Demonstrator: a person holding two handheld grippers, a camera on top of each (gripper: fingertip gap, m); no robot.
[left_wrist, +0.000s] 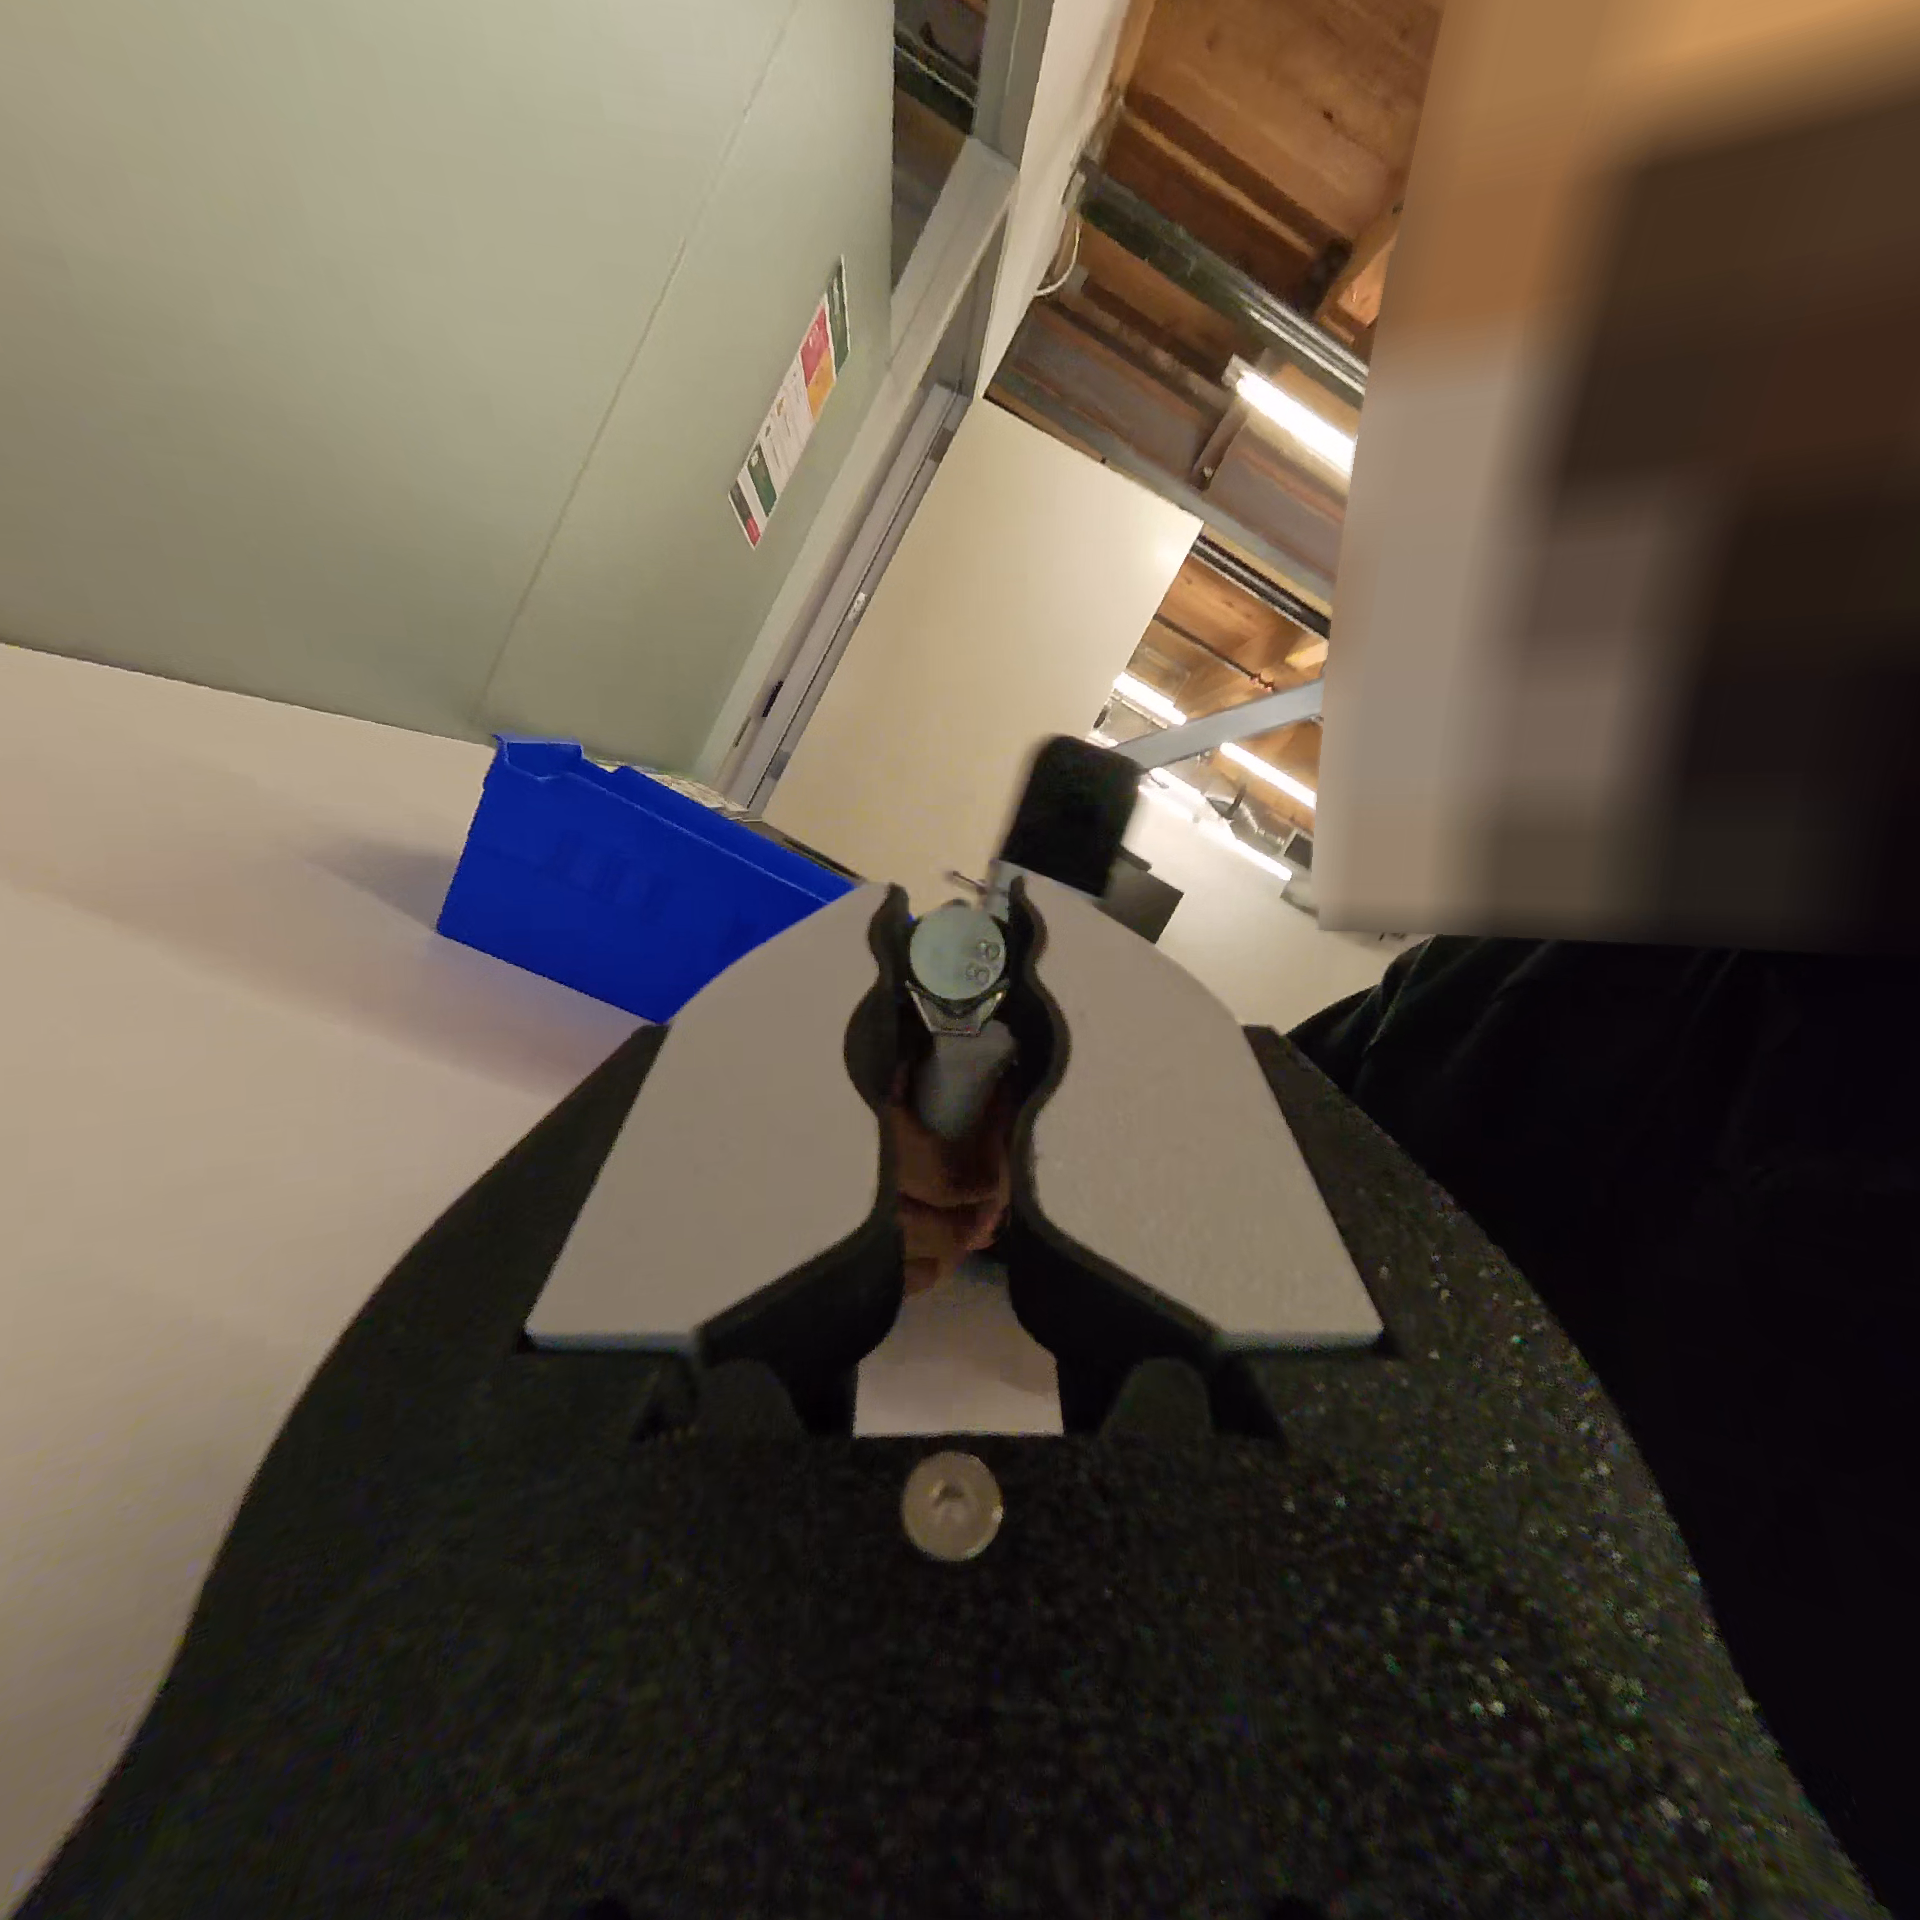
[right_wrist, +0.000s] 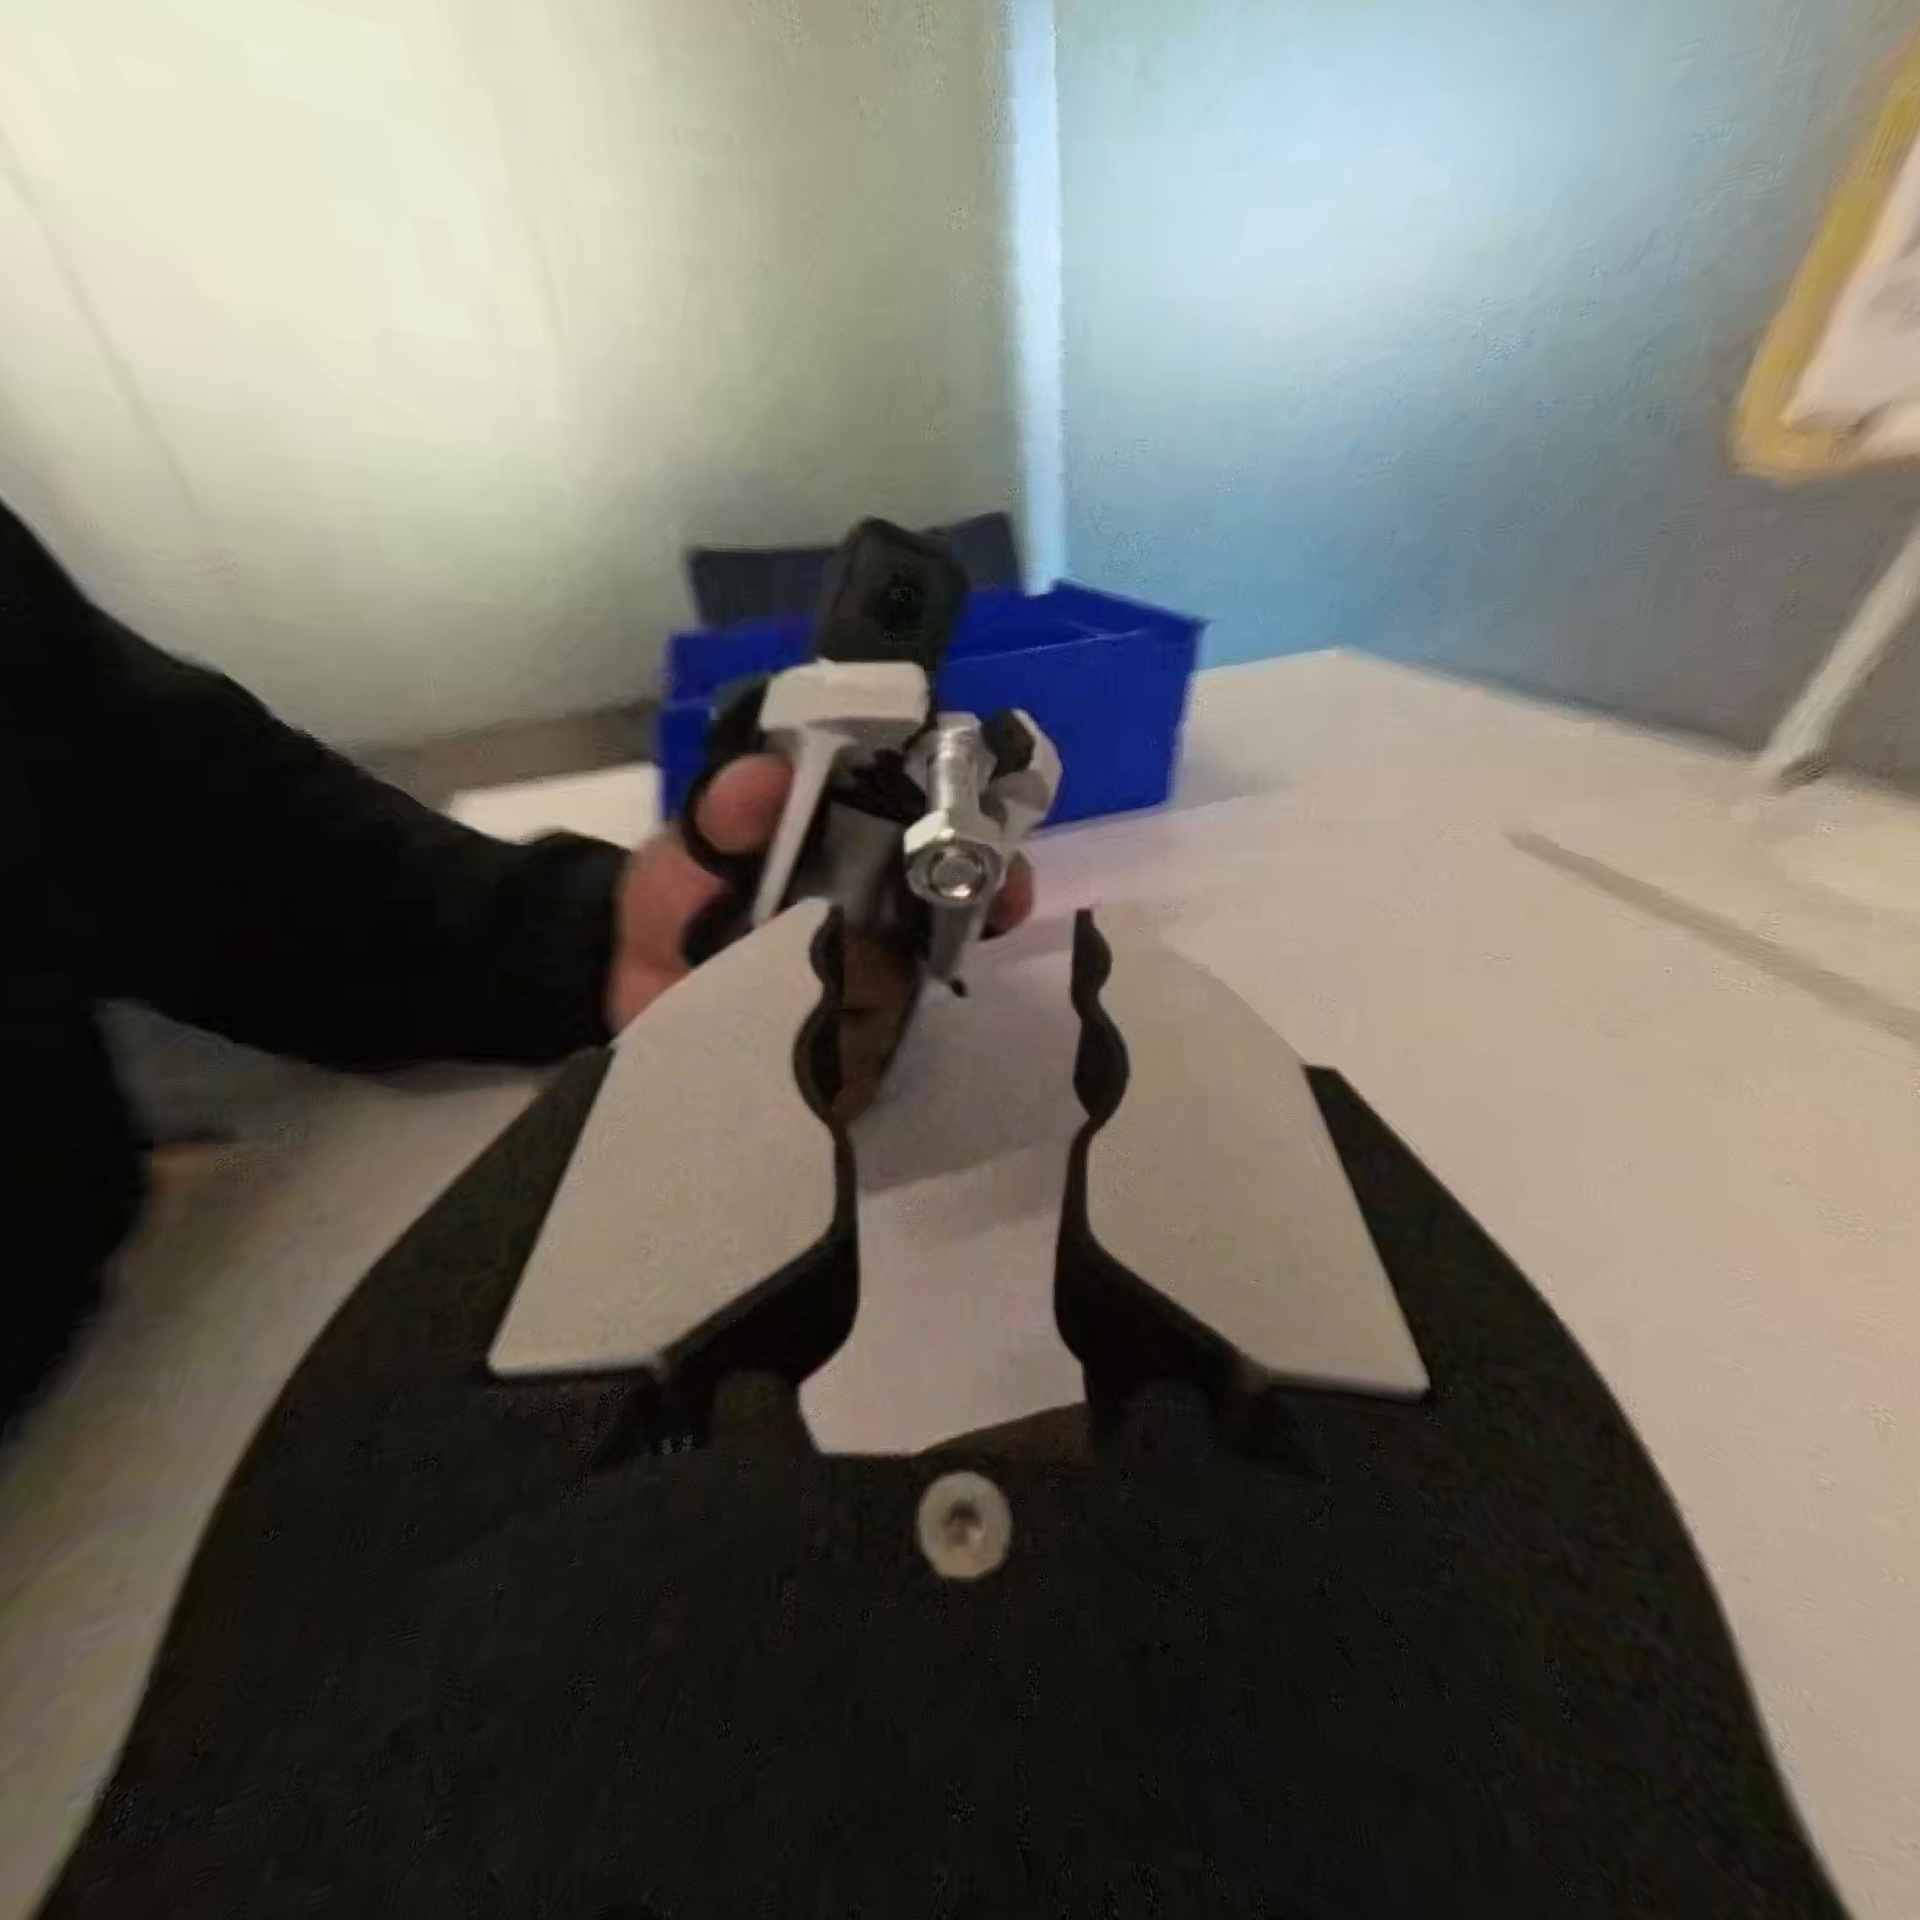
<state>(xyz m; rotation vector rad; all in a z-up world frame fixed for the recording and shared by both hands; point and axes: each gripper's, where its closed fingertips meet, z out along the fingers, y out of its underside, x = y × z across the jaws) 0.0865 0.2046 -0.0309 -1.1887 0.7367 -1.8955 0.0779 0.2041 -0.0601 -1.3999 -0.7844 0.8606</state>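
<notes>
My left gripper (left_wrist: 954, 914) is shut on a silver hex bolt (left_wrist: 954, 961), whose head faces the camera between the pads. In the right wrist view the left gripper (right_wrist: 935, 769) is held up by a hand (right_wrist: 675, 894) above the white table (right_wrist: 1455, 1039). The bolt (right_wrist: 948, 800) points toward my right gripper, with a silver hex nut (right_wrist: 951, 868) on its near end. My right gripper (right_wrist: 956, 935) is open and empty. Its fingertips (right_wrist: 1086, 935) stand just below and in front of the nut, not touching it.
A blue plastic bin (left_wrist: 623, 883) stands on the table behind the grippers and also shows in the right wrist view (right_wrist: 1091, 707). A dark sleeve (right_wrist: 260, 831) crosses the left side. A yellow-edged white object (right_wrist: 1849, 312) leans at the far right.
</notes>
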